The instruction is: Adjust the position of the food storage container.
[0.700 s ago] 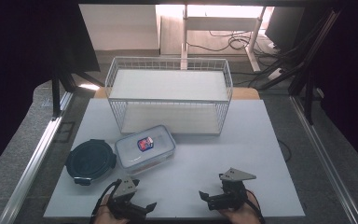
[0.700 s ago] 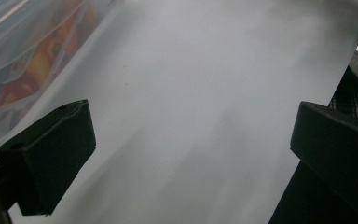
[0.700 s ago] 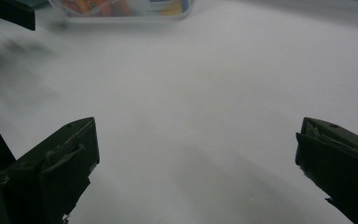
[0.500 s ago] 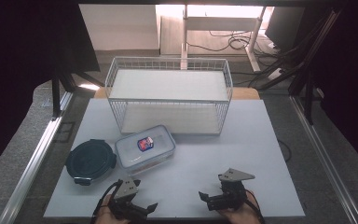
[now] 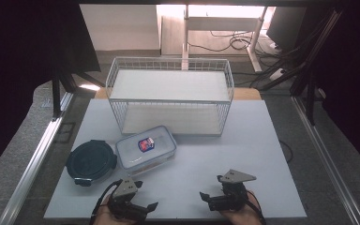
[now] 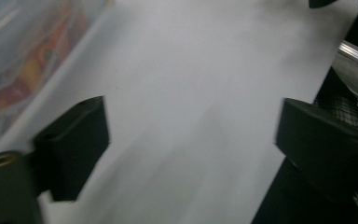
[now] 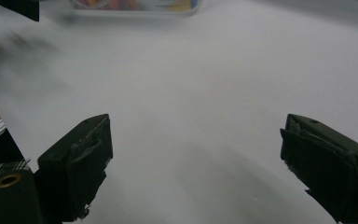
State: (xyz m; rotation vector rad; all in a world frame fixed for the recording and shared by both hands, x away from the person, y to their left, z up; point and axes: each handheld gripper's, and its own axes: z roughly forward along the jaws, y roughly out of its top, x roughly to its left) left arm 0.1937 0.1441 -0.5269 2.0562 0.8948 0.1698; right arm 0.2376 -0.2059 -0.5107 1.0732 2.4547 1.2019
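Both handheld grippers sit low at the 6 o'clock edge of the white tabletop [image 5: 262,159], held up from below by the person's hands. Left black two-jaw gripper [image 5: 143,207] is at about 7 o'clock, jaws pointing toward 3 o'clock; its own view shows the jaws spread wide with nothing but bare table between them. Right black two-jaw gripper [image 5: 205,198] with the grey three-cornered plate on top is at about 5 o'clock, jaws pointing toward 9 o'clock at the other gripper; its view likewise shows the jaws wide apart, nothing gripped. The two are near each other, not touching. Nearest things: a clear rectangular plastic food container with a red-blue label on its lid [image 5: 146,146], up toward 11 o'clock from the left gripper, near it but untouched. Just beside it at its 8 o'clock lies a dark round plastic container with clip tabs [image 5: 91,161], rims touching or nearly so, cannot tell which. Behind both, at 12 o'clock, stands a white wire-mesh rack with a flat shelf [image 5: 168,101], well apart from the grippers.
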